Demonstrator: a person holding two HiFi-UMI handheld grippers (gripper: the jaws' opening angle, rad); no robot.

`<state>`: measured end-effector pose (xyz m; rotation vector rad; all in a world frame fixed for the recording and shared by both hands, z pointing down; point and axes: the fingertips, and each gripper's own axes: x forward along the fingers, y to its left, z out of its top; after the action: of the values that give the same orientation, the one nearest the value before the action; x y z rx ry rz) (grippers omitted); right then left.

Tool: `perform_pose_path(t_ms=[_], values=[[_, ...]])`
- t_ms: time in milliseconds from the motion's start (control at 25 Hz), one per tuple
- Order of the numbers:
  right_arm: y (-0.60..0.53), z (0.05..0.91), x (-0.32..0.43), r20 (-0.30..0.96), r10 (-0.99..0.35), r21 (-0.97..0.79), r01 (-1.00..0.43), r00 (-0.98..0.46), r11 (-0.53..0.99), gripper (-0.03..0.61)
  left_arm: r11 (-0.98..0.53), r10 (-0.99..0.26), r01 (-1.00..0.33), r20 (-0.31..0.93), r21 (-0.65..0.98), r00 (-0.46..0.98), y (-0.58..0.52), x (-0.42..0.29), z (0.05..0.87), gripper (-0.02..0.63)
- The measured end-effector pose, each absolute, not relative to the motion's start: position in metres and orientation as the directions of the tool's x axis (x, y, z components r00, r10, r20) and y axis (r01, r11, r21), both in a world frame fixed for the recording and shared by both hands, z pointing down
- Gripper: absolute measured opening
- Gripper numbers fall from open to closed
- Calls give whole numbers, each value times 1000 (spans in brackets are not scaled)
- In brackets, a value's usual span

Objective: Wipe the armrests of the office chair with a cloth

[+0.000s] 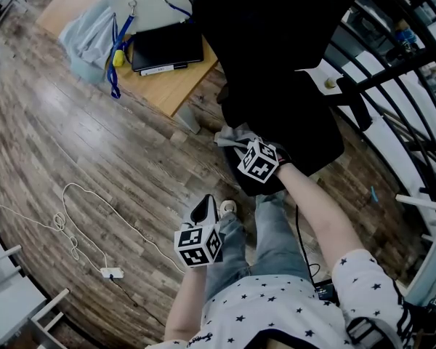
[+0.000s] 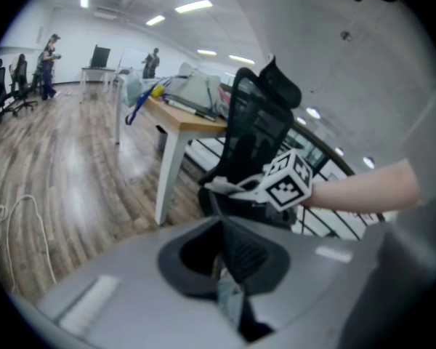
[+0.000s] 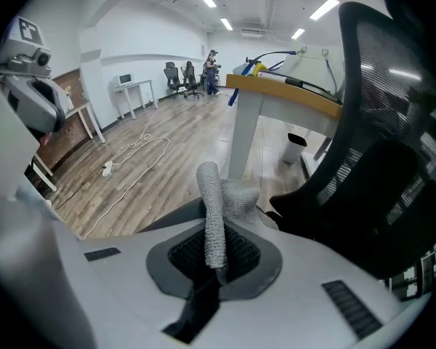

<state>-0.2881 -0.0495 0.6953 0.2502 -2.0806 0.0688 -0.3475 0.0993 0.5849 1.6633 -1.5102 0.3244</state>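
R claw (image 3: 216, 259) clamped on grey knit cloth (image 3: 212, 195), a strip of it standing up btwn the jaws. Cloth's free end bunched at the front tip of the near armrest (image 3: 305, 213) of the black mesh office chair (image 1: 276, 57), touching it by the look. In head view, same claw at the chair's left side, marker cube just behind the cloth. L claw (image 1: 206, 209) w/ jaws together, nothing btwn them, held lower & closer to the body, apart from the chair. Beyond the chair, wood desk (image 1: 171, 89) w/ black flat case (image 1: 167, 46), blue lanyard (image 1: 116, 60) & grey fabric (image 1: 87, 35) on top. White cable (image 1: 80, 217) looped on the plank floor (image 1: 43, 144) well left of both claws. Black railing (image 1: 392, 71) along the right edge.
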Motion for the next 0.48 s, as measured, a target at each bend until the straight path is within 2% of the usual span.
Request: perform_pose_path(t_ms=[480], values=[[-24,695,-278,866,-150,53,-211,-477,976,25,45,-690,-912,673,408,267,105,-345,582,8]])
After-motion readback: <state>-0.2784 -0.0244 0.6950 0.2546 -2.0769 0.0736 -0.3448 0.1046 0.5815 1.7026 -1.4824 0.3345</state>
